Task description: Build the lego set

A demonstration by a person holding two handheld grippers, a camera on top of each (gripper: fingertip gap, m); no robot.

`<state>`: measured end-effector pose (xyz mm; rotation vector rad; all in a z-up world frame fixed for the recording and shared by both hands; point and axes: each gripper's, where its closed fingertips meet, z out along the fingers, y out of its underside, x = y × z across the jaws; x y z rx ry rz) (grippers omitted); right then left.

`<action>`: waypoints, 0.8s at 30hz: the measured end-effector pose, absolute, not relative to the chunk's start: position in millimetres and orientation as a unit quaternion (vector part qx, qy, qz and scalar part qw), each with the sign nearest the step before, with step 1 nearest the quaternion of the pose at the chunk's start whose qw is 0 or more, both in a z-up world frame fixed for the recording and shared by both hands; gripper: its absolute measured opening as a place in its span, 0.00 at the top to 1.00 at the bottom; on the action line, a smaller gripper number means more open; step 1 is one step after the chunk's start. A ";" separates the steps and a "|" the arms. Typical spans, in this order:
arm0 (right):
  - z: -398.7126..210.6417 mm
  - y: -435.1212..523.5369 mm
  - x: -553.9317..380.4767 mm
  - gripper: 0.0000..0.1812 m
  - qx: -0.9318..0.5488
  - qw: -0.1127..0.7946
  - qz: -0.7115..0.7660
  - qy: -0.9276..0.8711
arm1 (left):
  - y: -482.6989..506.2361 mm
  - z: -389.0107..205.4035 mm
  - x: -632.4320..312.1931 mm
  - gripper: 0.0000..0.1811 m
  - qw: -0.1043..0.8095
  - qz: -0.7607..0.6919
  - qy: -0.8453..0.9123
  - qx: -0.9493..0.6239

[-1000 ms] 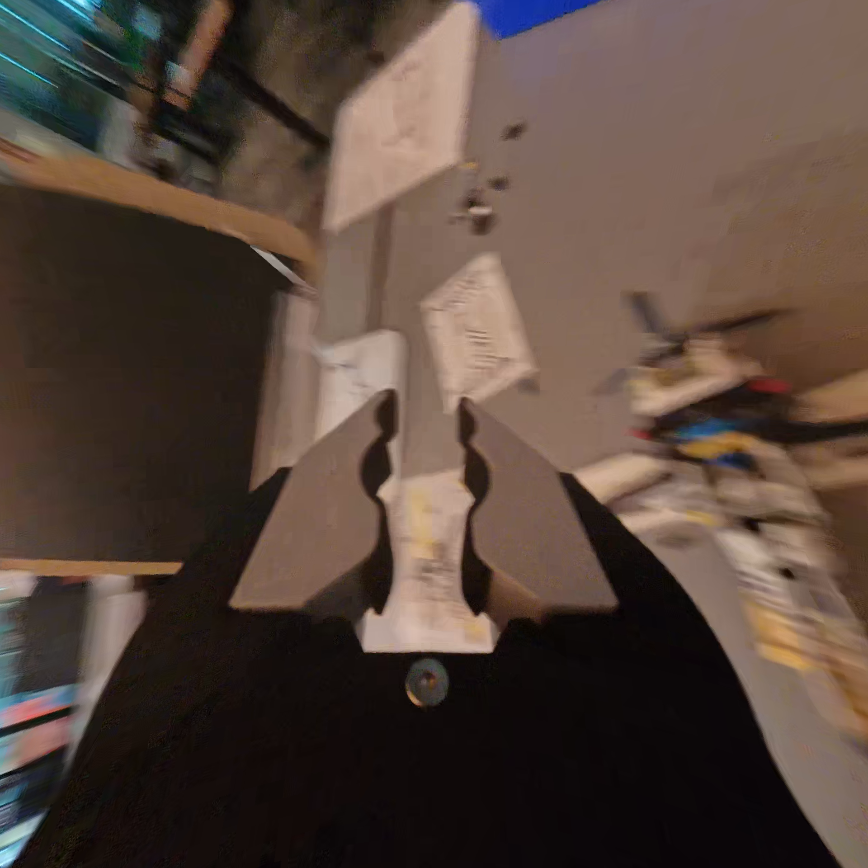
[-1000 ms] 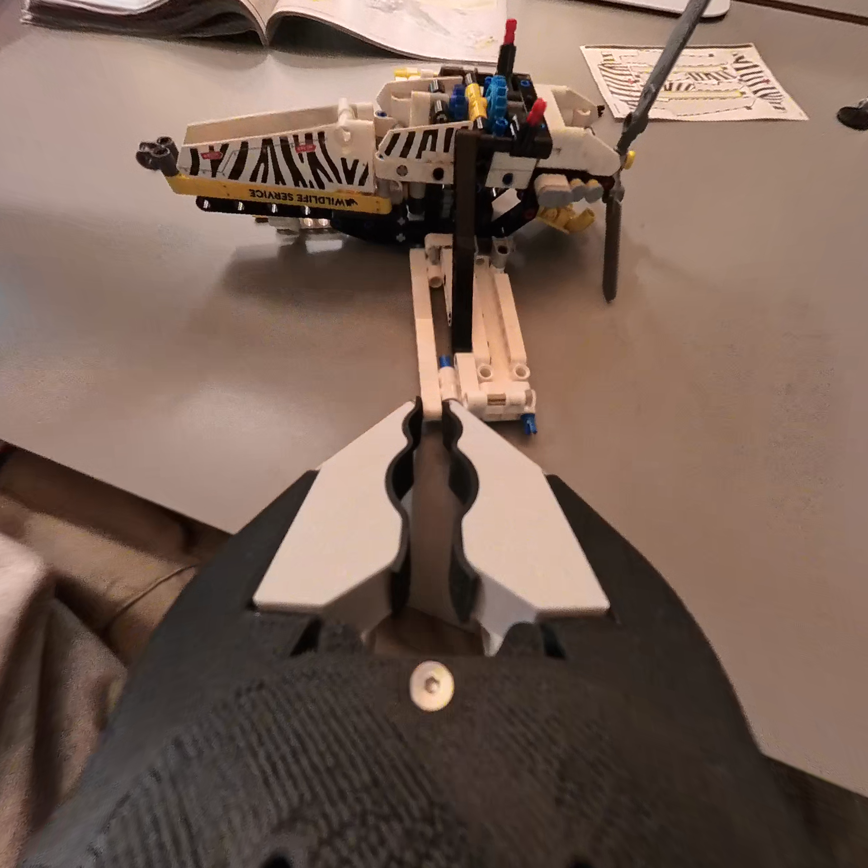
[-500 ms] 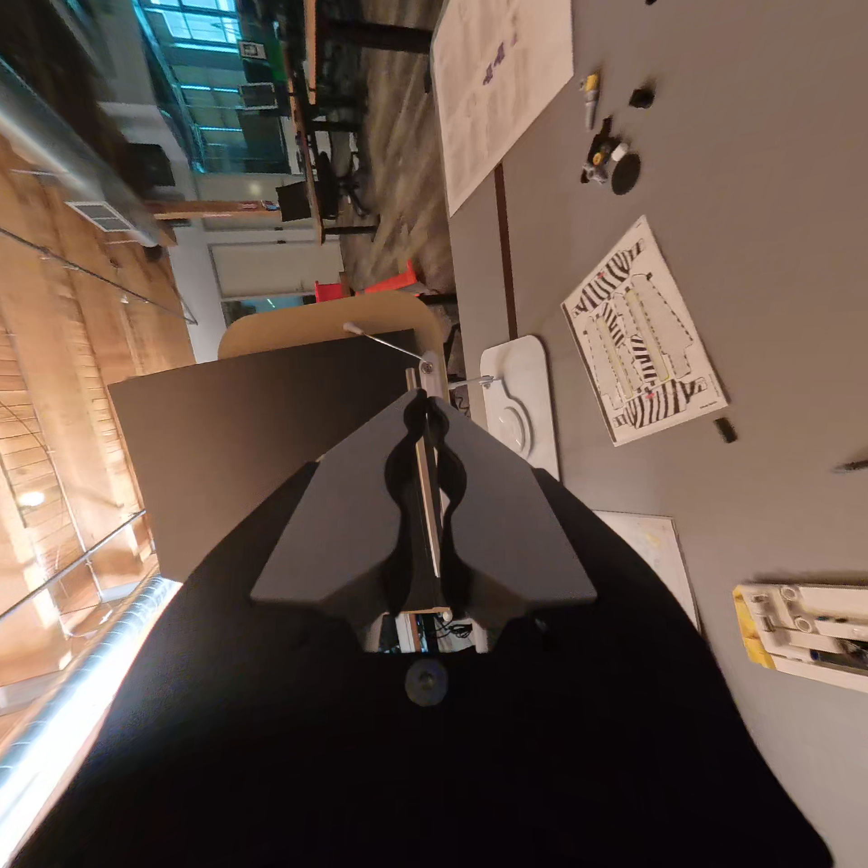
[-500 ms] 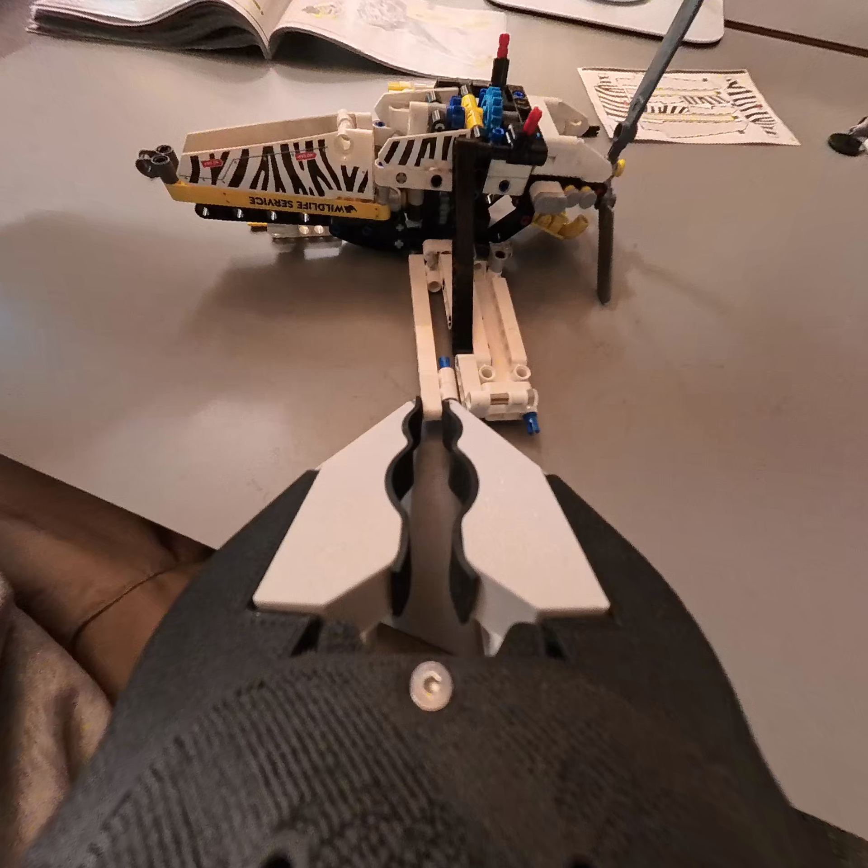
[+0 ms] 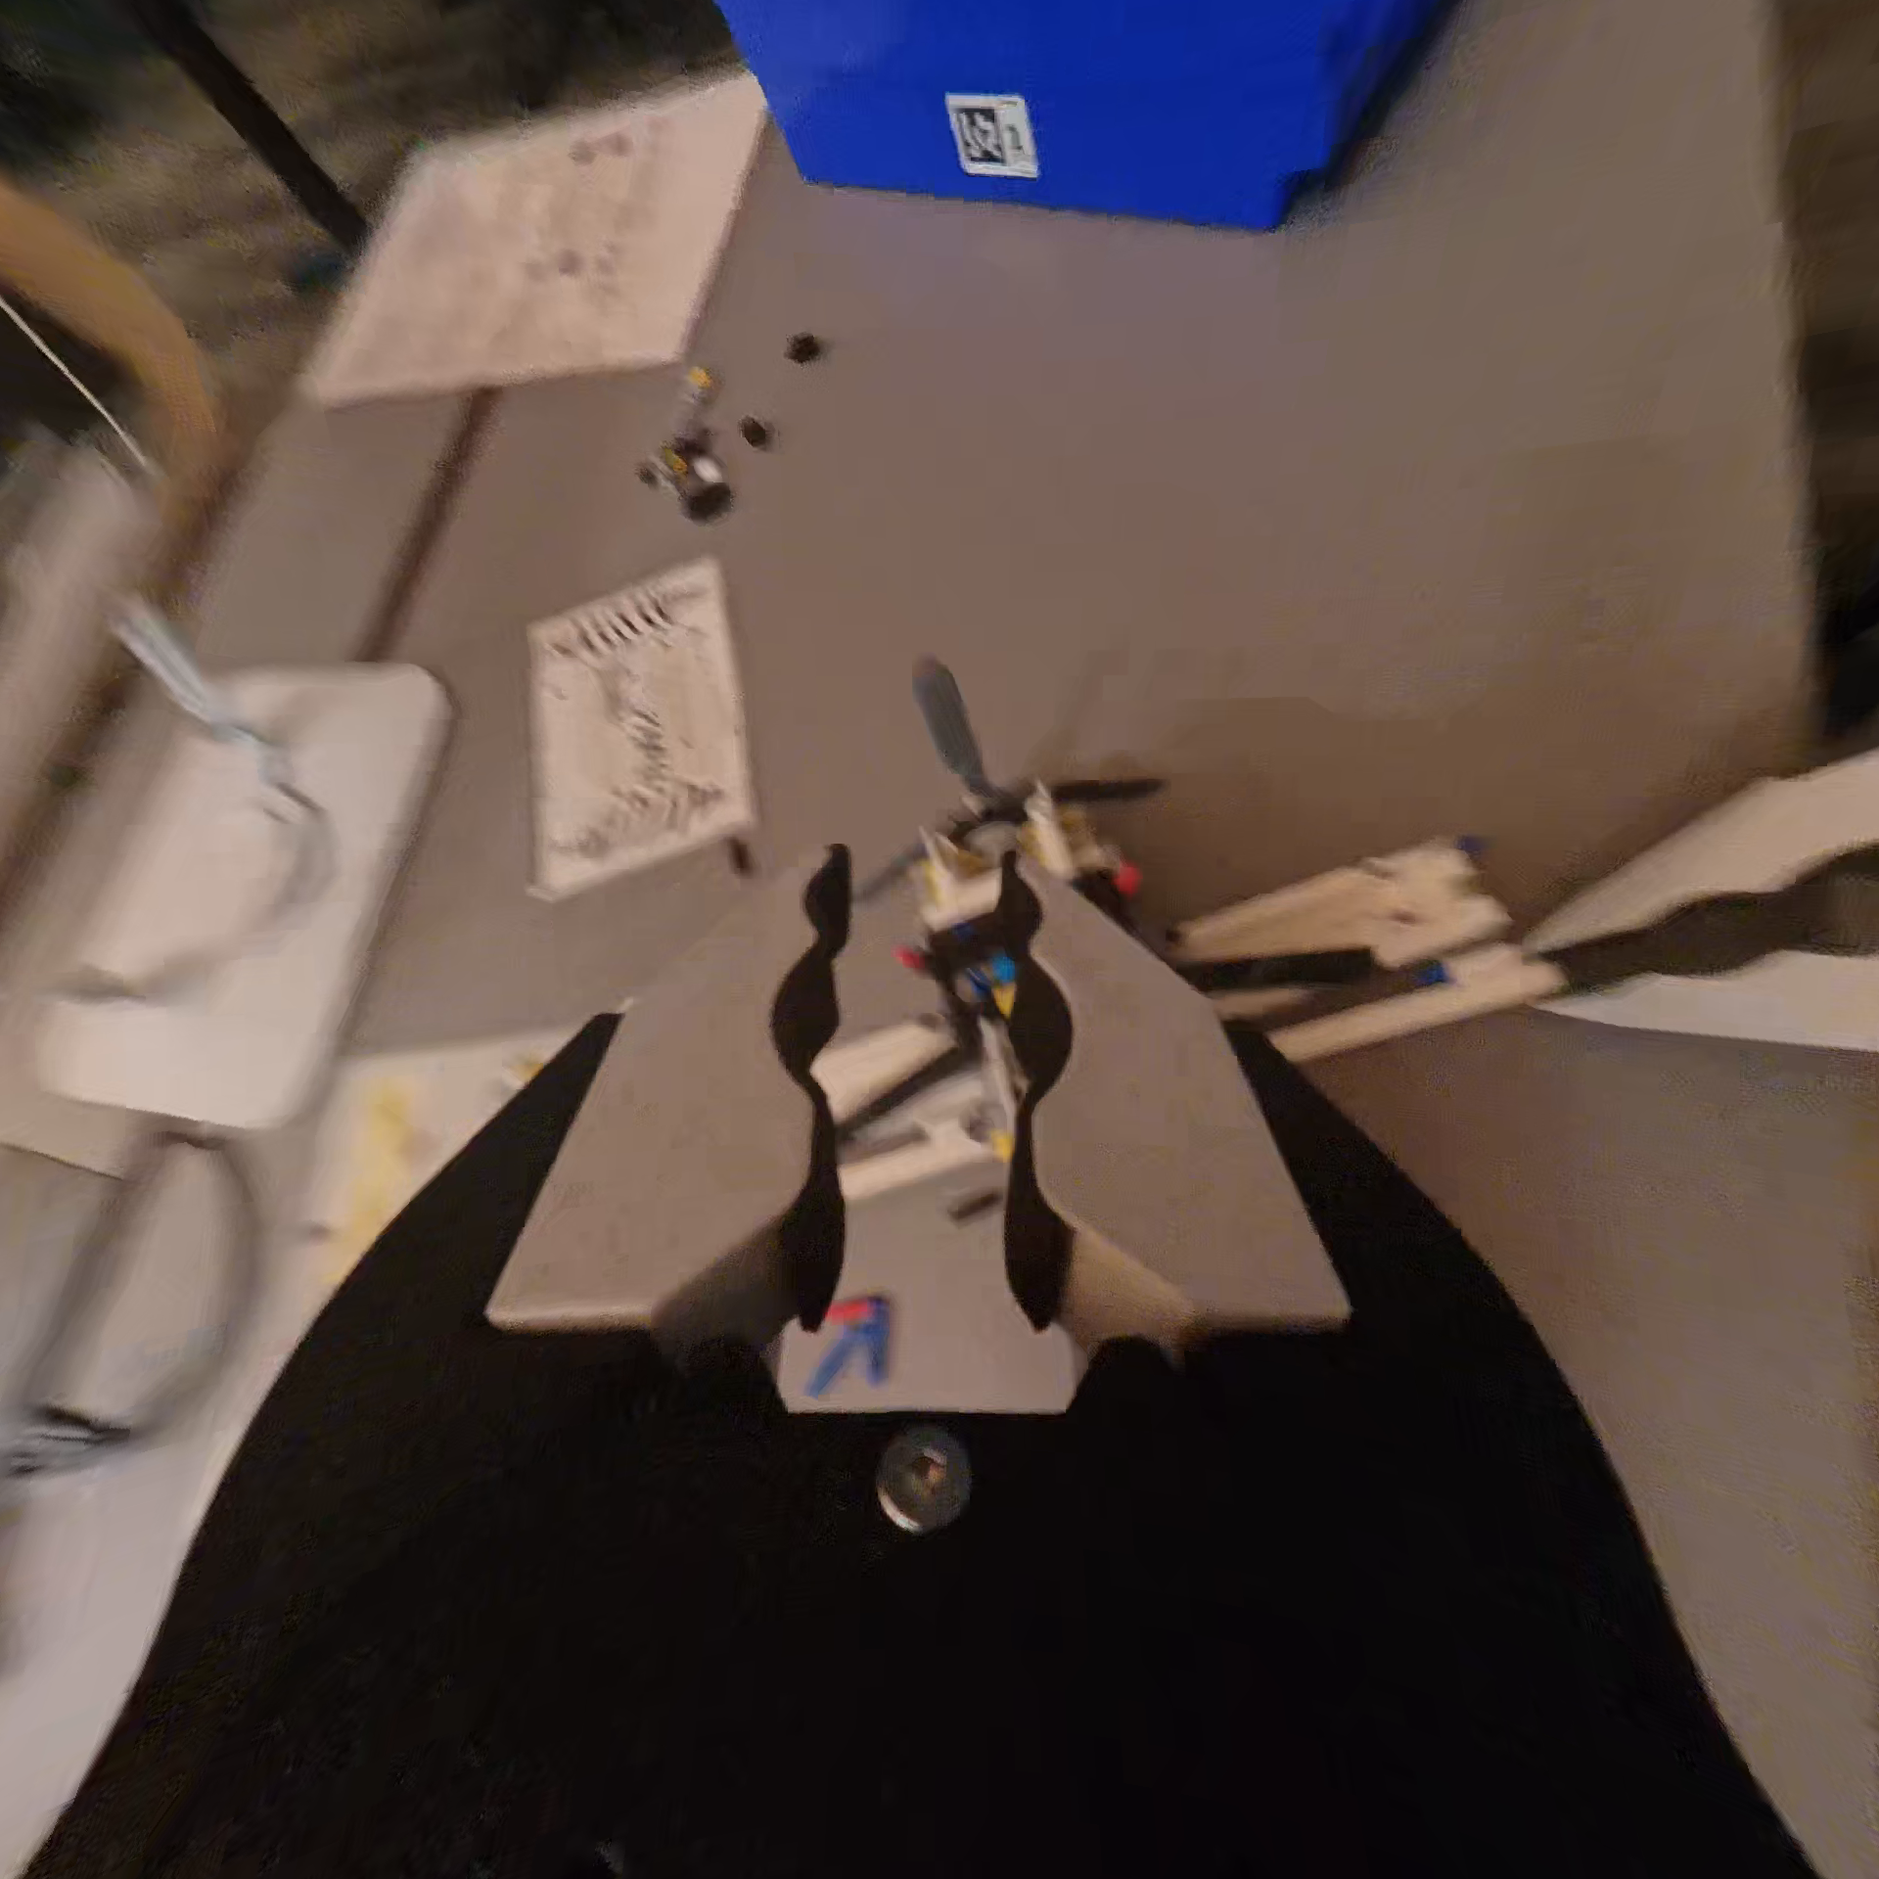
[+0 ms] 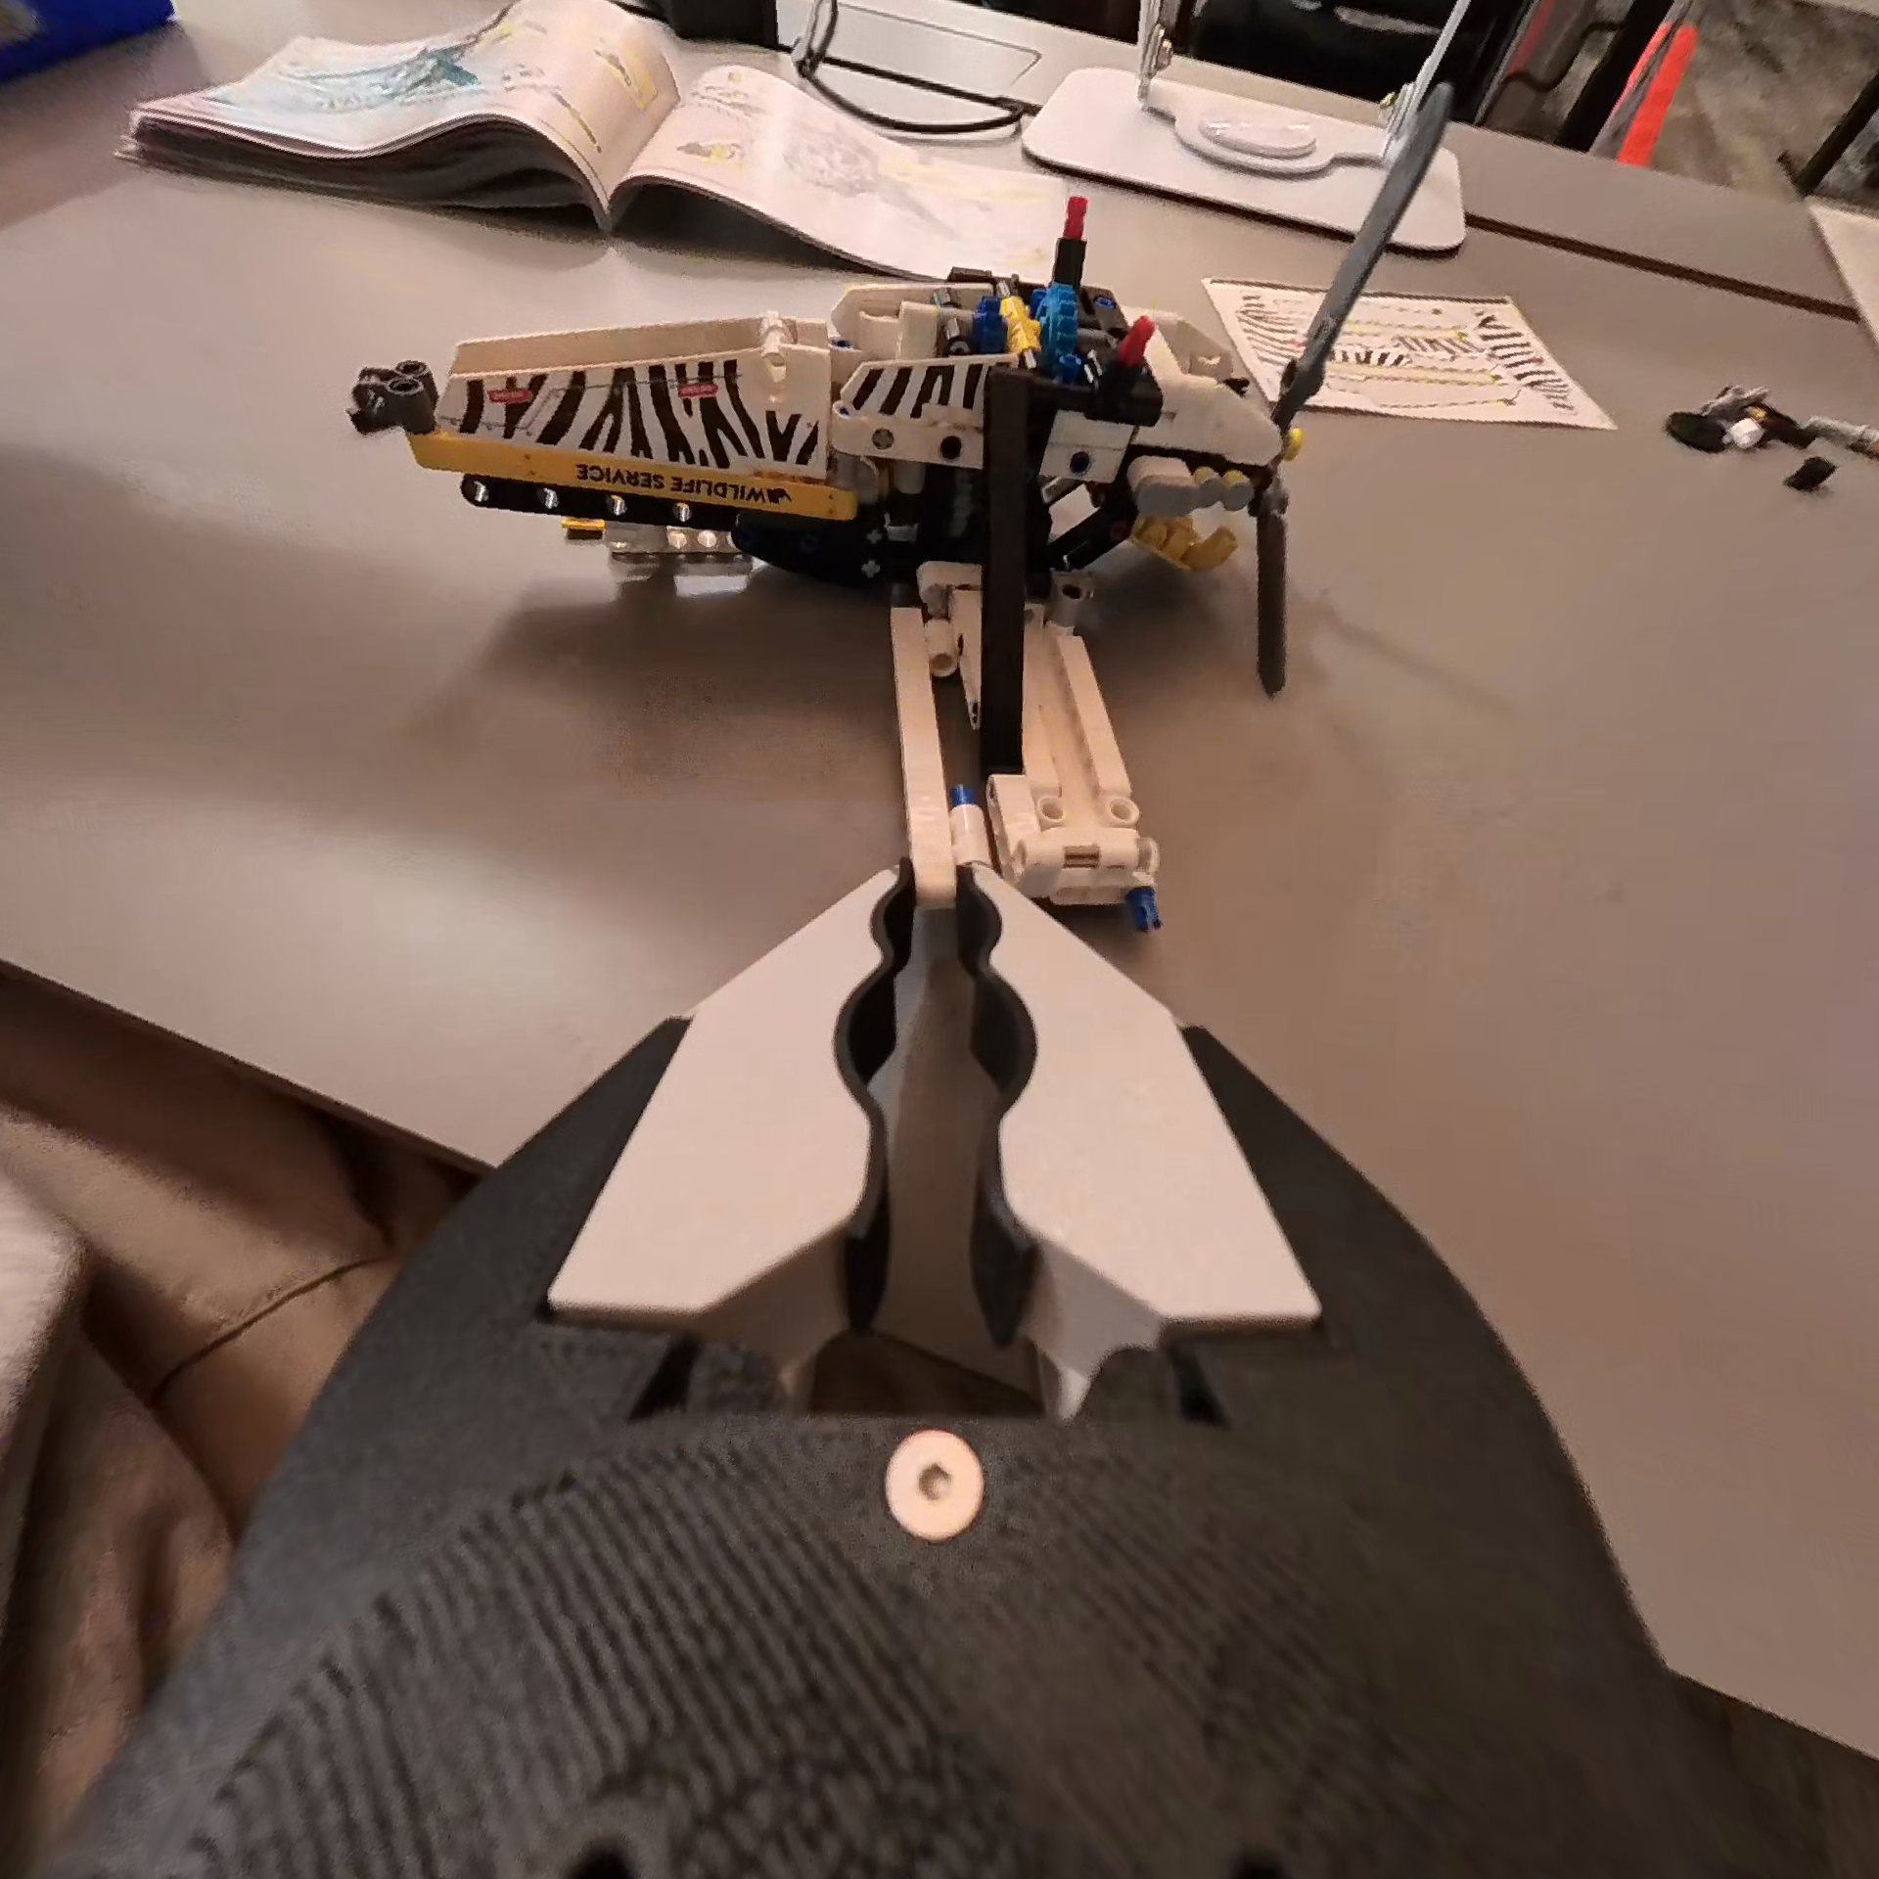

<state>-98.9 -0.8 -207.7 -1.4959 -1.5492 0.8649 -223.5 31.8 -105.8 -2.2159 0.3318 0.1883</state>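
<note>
- White beam of the lego plane is sitting clamped between the fingertips of the right gripper, apparently to steady the model, which is resting mid-table on the grey table.
- Fingers of the left gripper are standing apart and holding nothing, hovering above the plane, probably coming in to work on it; the view is blurred.
- Near the table edge, the clamped wing frame is reaching toward the person, so pulling back is risking a slide off.
- Open grey surface is lying to the right; the instruction booklet, sticker sheet and loose small parts are crowding the far side.
</note>
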 end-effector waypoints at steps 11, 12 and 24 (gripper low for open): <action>-198.9 -3.7 -96.2 0.97 -0.587 0.429 0.344 -0.595 | -28.3 -176.3 -213.6 0.49 0.442 -0.117 -0.001 -0.889; -201.1 -3.4 -95.9 0.97 -0.589 0.425 0.345 -0.594 | -28.3 -179.5 -210.8 0.49 0.441 -0.117 0.003 -0.890; -204.4 4.3 -100.2 0.97 -0.600 0.397 0.369 -0.588 | -23.1 -215.7 -197.1 0.63 0.400 -0.088 0.074 -0.909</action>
